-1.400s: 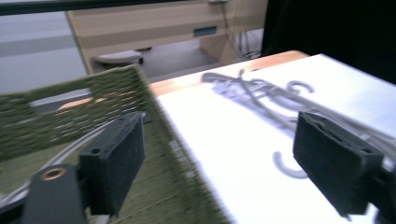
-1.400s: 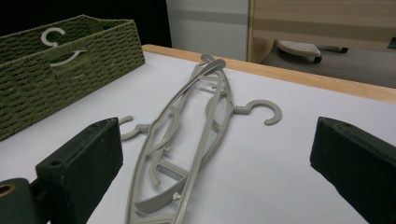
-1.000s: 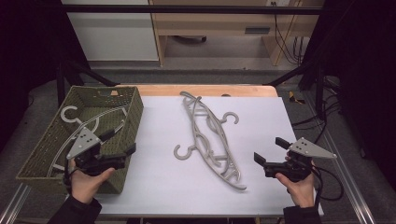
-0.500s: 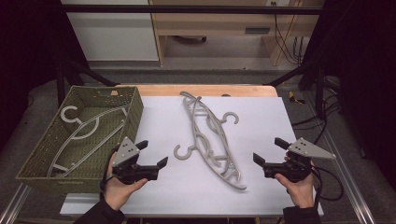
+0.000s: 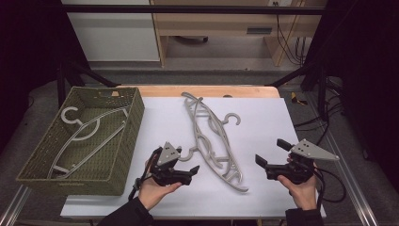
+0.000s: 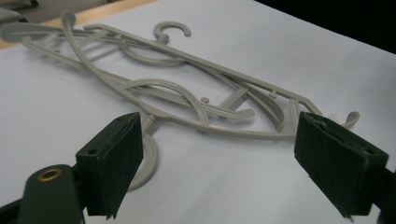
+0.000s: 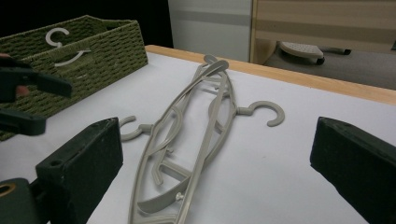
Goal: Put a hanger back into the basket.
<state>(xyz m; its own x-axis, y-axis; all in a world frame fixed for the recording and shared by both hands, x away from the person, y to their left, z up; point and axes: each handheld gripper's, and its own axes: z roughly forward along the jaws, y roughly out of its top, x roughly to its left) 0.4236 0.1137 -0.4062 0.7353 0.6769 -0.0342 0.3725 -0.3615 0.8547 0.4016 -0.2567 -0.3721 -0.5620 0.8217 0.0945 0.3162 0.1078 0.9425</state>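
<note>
— So where do the grey plastic coat hangers point(image 5: 212, 136) lie?
— Stacked and tangled in the middle of the white tabletop point(image 5: 263, 117), running from the far edge down toward the near side. 1 hook curls out to the right, another to the left near the left hand-held gripper point(image 5: 188, 165).
— And that one's state?
— Its jaws stand wide but have just been closing a little; in the left gripper view the hook and lower bar of the nearest hanger lie just ahead, between the 2 black pads point(image 6: 112, 163), untouched.
— And the right hand-held gripper point(image 5: 270, 155)?
— Wide apart and holding nothing, low over the tabletop to the right of the pile.
— Anything else?
— An olive woven basket point(image 5: 120, 141) at the left edge, with 1 pale hanger point(image 5: 87, 136) inside.
</note>
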